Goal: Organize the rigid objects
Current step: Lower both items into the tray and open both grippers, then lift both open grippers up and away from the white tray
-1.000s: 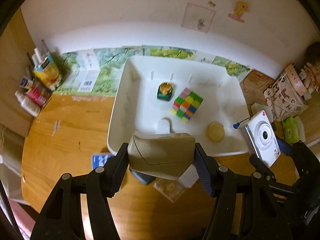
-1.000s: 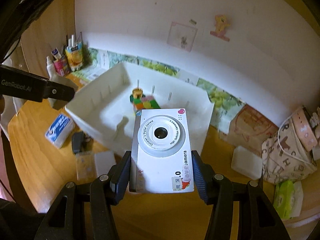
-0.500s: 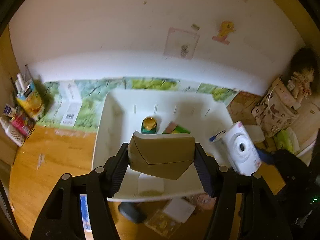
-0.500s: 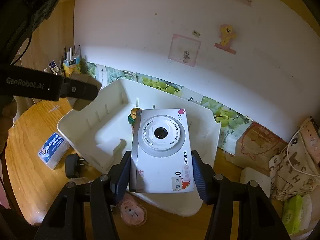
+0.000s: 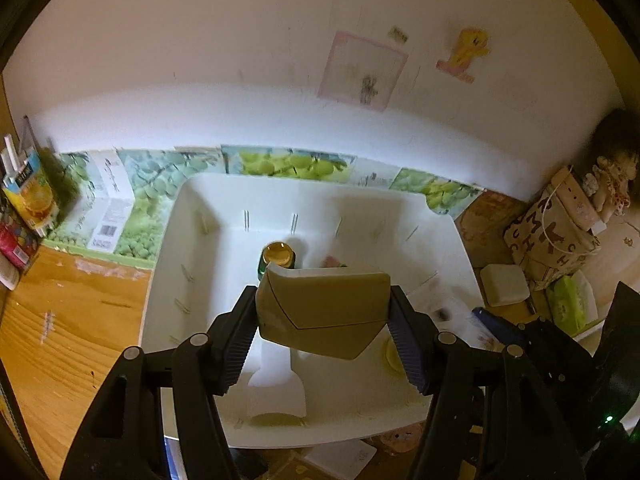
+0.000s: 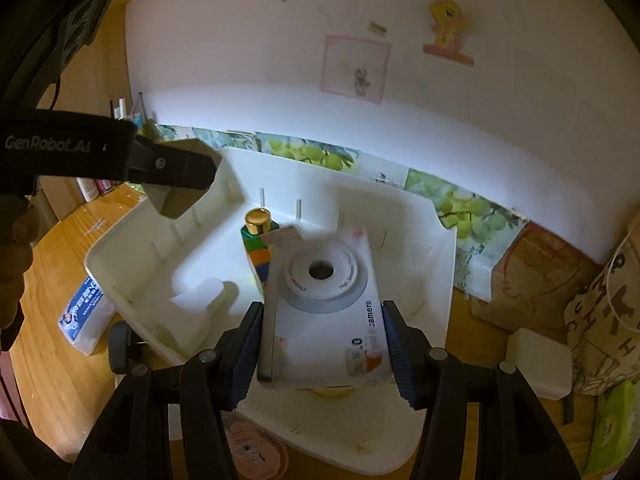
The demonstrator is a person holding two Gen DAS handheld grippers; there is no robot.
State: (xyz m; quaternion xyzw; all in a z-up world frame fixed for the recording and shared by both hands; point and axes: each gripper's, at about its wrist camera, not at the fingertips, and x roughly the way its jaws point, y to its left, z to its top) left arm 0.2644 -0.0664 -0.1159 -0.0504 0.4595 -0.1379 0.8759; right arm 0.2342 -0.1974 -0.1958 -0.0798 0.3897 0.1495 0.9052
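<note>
Left gripper [image 5: 322, 332]: both fingers pressed against the sides of a tan angular case [image 5: 320, 312], which it carries above the white bin [image 5: 168, 264]. In the right wrist view this gripper enters from the left, over the bin's left wall.

Right gripper [image 6: 323, 354]: jaws look spread wider than the white toy camera [image 6: 324, 312] lying between them, lens up. A gap shows on at least one side; whether either pad touches the body cannot be told. The camera sits low inside the bin, blurred at its far end.

White bin: open-topped, slotted walls, directly ahead of and beneath both grippers.

Bin contents, ahead of the right gripper:
- Gold-capped bottle [image 6: 258, 222], upright, beyond the camera's far left corner.
- Colour cube [image 6: 258, 256], just beside the camera's left edge, in front of the bottle.
- Moulded white hump [image 6: 196, 304] on the bin floor, left of the gripper.

Wooden table [image 5: 60, 320]: bears the bin.

Outside the bin:
- Blue-and-white packet [image 6: 82, 316], left of the right gripper, against the bin's outer wall.
- Pink round tin [image 6: 256, 456], below the bin's near edge, between the right gripper's arms.
- White soap-like block [image 6: 540, 364], right of the right gripper.
- Patterned bag [image 5: 552, 236], far right of the left gripper.
- Green wipes pack [image 5: 572, 300], near that bag.
</note>
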